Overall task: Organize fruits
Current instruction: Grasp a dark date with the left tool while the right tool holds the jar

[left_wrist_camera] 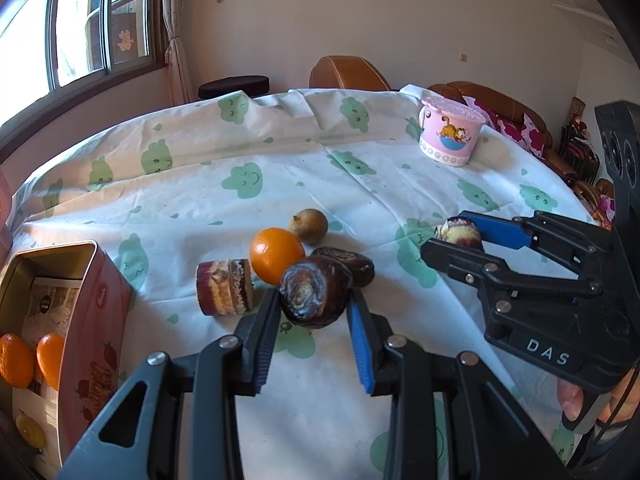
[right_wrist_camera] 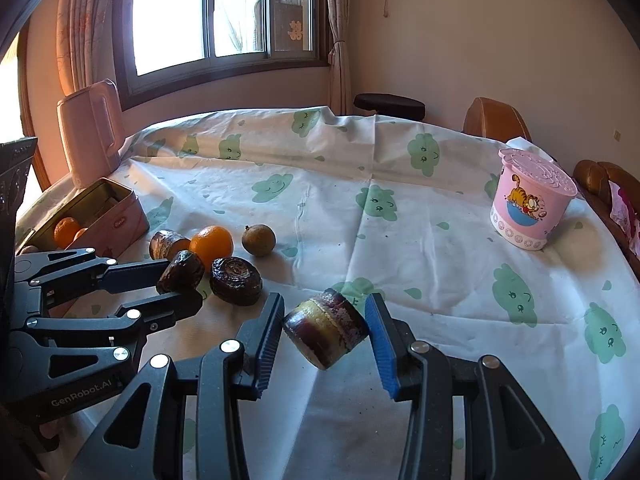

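Two grippers, each clamped on one fruit. The left gripper pinches a dark wrinkled piece; the right gripper holds a purple-and-yellow cut chunk just above the cloth. Loose there: one orange, one brown round fruit, two more dark pieces. The tin holds perhaps three oranges.

Daylight from window, blown-out glare on panes; soft shadows on tablecloth; sharp centre, fisheye-bent, dark-vignetted edges.
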`<act>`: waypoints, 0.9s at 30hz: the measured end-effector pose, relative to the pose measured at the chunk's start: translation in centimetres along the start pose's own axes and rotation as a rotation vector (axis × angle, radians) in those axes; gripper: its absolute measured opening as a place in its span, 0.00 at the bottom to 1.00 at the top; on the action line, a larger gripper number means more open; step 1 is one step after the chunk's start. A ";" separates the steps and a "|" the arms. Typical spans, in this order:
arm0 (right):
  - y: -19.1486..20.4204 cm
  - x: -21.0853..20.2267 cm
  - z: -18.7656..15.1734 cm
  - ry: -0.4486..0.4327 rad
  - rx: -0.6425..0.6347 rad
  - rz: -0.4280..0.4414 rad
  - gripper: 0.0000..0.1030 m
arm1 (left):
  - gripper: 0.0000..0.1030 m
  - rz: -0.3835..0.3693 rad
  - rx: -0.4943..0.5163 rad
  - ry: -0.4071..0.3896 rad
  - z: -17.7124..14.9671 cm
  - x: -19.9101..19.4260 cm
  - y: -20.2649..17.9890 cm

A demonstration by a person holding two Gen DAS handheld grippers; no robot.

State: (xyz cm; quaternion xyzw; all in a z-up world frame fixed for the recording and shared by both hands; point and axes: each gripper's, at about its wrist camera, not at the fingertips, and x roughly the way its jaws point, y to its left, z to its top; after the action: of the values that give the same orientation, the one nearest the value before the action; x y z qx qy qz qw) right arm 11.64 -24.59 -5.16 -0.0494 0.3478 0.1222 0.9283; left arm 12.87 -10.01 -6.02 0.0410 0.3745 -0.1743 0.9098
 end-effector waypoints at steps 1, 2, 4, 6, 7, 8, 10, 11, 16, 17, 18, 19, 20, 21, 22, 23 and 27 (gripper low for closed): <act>0.0 -0.1 0.0 -0.006 0.000 0.002 0.43 | 0.35 -0.001 -0.002 -0.005 0.0 -0.1 0.0; 0.0 -0.2 0.0 -0.013 -0.001 0.003 0.43 | 0.35 -0.002 -0.004 -0.011 0.0 -0.2 0.1; 0.0 -0.4 0.0 -0.026 -0.001 0.007 0.43 | 0.35 -0.003 -0.008 -0.020 0.0 -0.4 0.2; 0.0 -0.6 -0.1 -0.035 -0.002 0.009 0.43 | 0.35 -0.005 -0.010 -0.030 -0.1 -0.6 0.2; 0.0 -0.6 -0.1 -0.039 -0.001 0.007 0.43 | 0.35 -0.003 -0.010 -0.034 -0.1 -0.6 0.2; 0.0 -0.7 -0.1 -0.042 0.000 0.006 0.43 | 0.35 -0.002 -0.011 -0.040 -0.1 -0.7 0.1; 0.0 -0.8 -0.1 -0.048 0.001 0.006 0.43 | 0.35 0.003 -0.011 -0.051 -0.1 -1.0 0.2; 0.0 -0.8 -0.1 -0.051 0.001 0.006 0.43 | 0.35 0.004 -0.011 -0.058 -0.1 -1.1 0.1; 0.0 -1.1 -0.1 -0.067 -0.003 0.004 0.43 | 0.35 0.009 -0.014 -0.075 -0.2 -1.4 0.2; 0.0 -1.2 -0.1 -0.072 -0.003 0.004 0.43 | 0.35 0.010 -0.016 -0.078 -0.2 -1.4 0.3; 0.0 -1.3 -0.1 -0.076 -0.004 0.004 0.43 | 0.35 0.011 -0.019 -0.082 -0.2 -1.5 0.3; 0.1 -1.3 -0.2 -0.081 -0.004 0.004 0.43 | 0.35 0.010 -0.021 -0.085 -0.2 -1.6 0.4; 0.1 -1.4 -0.2 -0.086 -0.005 0.004 0.43 | 0.35 0.011 -0.023 -0.088 -0.2 -1.7 0.4; 0.1 -1.5 -0.2 -0.091 -0.005 0.005 0.43 | 0.35 0.011 -0.025 -0.093 -0.2 -1.7 0.4; 0.1 -1.6 -0.2 -0.096 -0.006 0.006 0.43 | 0.35 0.012 -0.026 -0.096 -0.2 -1.8 0.4; 0.1 -1.7 -0.2 -0.102 -0.006 0.006 0.43 | 0.35 0.012 -0.027 -0.100 -0.2 -1.9 0.4; 0.1 -2.0 -0.2 -0.119 -0.006 0.005 0.43 | 0.35 0.013 -0.033 -0.115 -0.3 -2.1 0.6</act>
State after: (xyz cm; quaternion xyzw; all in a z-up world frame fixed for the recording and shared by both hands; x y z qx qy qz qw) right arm 9.97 -24.89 -4.00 -0.0441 0.2917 0.1285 0.9468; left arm 11.46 -8.79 -4.78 0.0181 0.3243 -0.1644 0.9314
